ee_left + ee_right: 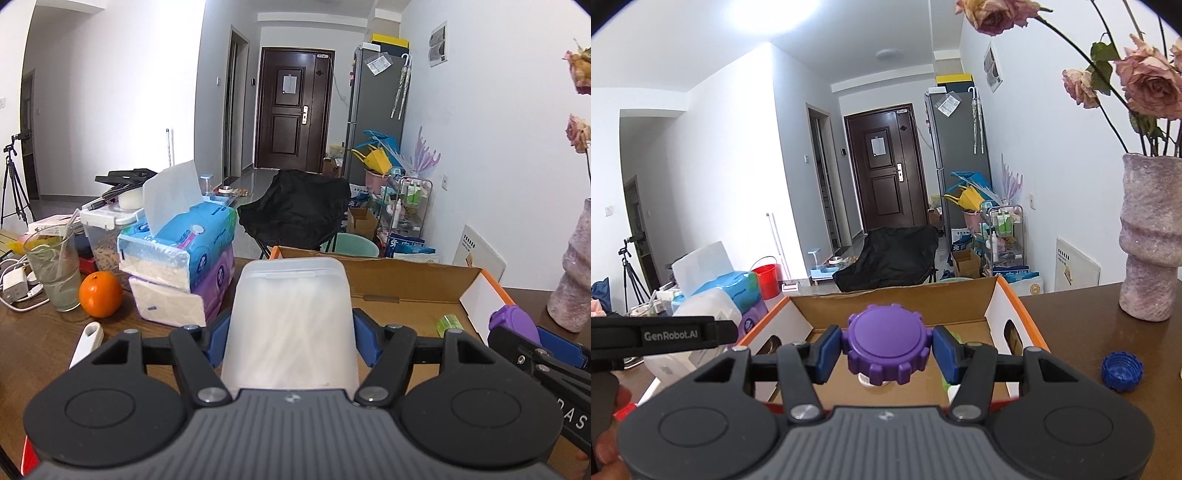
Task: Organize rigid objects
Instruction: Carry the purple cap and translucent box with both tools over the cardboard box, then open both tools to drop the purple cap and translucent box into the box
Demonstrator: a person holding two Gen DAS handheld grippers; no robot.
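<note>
My left gripper (291, 332) is shut on a translucent plastic case of white swabs (291, 306), with its blue pads on the case's two sides. It hovers at the near edge of an open cardboard box with an orange rim (406, 280). My right gripper (888, 350) is shut on a purple-lidded jar (889, 341), held over the same box (1015, 306). A bit of white body shows under the lid. In the left wrist view the purple lid (515, 323) shows at the right. A small green item (448, 323) lies inside the box.
Stacked tissue packs (184, 258), an orange (100, 294) and a glass (55, 269) stand left of the box. A pink vase with roses (1148, 240) and a blue cap (1121, 370) sit on the brown table (1071, 332) at the right.
</note>
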